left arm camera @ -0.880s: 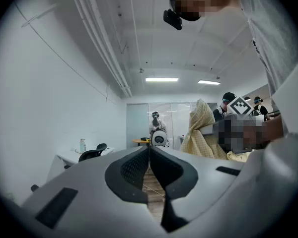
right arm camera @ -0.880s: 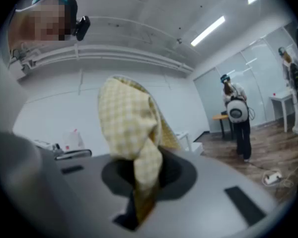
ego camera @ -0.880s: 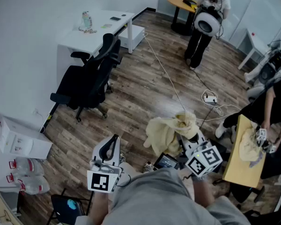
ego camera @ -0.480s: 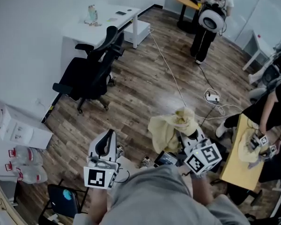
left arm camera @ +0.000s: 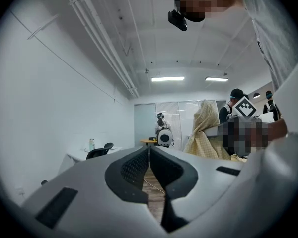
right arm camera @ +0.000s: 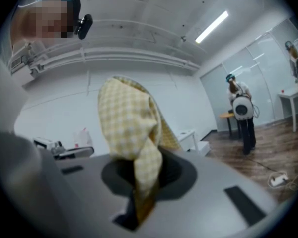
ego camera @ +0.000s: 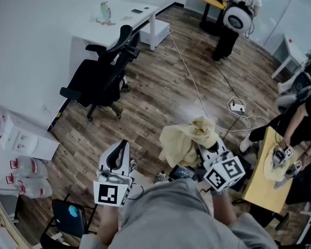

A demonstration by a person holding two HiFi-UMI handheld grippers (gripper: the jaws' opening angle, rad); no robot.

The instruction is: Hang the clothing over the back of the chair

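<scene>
A pale yellow checked piece of clothing (ego camera: 189, 139) hangs bunched from my right gripper (ego camera: 205, 148), which is shut on it. In the right gripper view the clothing (right arm camera: 134, 143) rises out from between the jaws. A black office chair (ego camera: 102, 71) stands at the upper left beside a white desk, well away from both grippers. My left gripper (ego camera: 118, 158) is at the lower left, shut with nothing in it; in its own view the left gripper (left arm camera: 149, 158) points level toward the far chair (left arm camera: 99, 151) and the clothing (left arm camera: 206, 133) shows to the right.
A white desk (ego camera: 116, 22) stands against the wall behind the chair. A cable and power strip (ego camera: 236, 107) lie on the wood floor. A person (ego camera: 233, 17) stands at the far end; another sits at a yellow table (ego camera: 262, 175) on the right. Boxes (ego camera: 23, 139) sit at left.
The view has shifted slightly forward toward the chair. Both grippers hold the same pose, the clothing still in the right one.
</scene>
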